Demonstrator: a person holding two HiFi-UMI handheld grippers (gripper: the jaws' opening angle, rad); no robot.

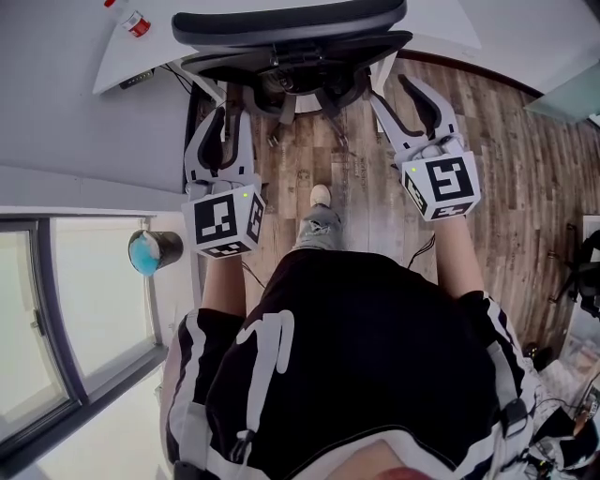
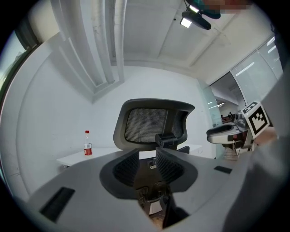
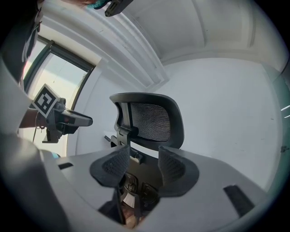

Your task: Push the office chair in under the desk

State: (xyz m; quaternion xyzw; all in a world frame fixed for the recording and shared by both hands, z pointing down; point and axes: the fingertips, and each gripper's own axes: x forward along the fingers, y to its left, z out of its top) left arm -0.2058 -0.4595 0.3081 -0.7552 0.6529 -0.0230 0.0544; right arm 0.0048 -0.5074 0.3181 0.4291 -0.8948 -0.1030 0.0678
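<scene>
The office chair (image 1: 291, 23) stands at the near edge of the white surface (image 1: 127, 61), its mesh back turned toward the person. It is ahead of both tongs and apart from them. In the head view the chair's back sits beyond the tips, roughly between the lines the two tongs point along.

The left tongs (image 1: 220, 117) point level at the chair. Their jaws stand a little way apart, with nothing between the pads; only the chair's back and its centre post show through the narrow gap. The right tongs (image 1: 403, 101) also point level at the chair. Their jaws are spread wider and grip nothing, and the left edge of the chair's back shows between them. Each gripper view shows the other tongs off to the side, held at about the same height.

A clear bottle (image 2: 87, 144) with a red label and red cap stands upright on the surface, to the left of the chair. What it holds cannot be told. Near the window frame at the person's left sits a dark round container (image 1: 155, 250) with something light blue in it.

There is one chair, one bottle, one dark container and two tongs. The person's shoe (image 1: 321, 195) rests on the wood floor (image 1: 506, 169) between the tongs.
</scene>
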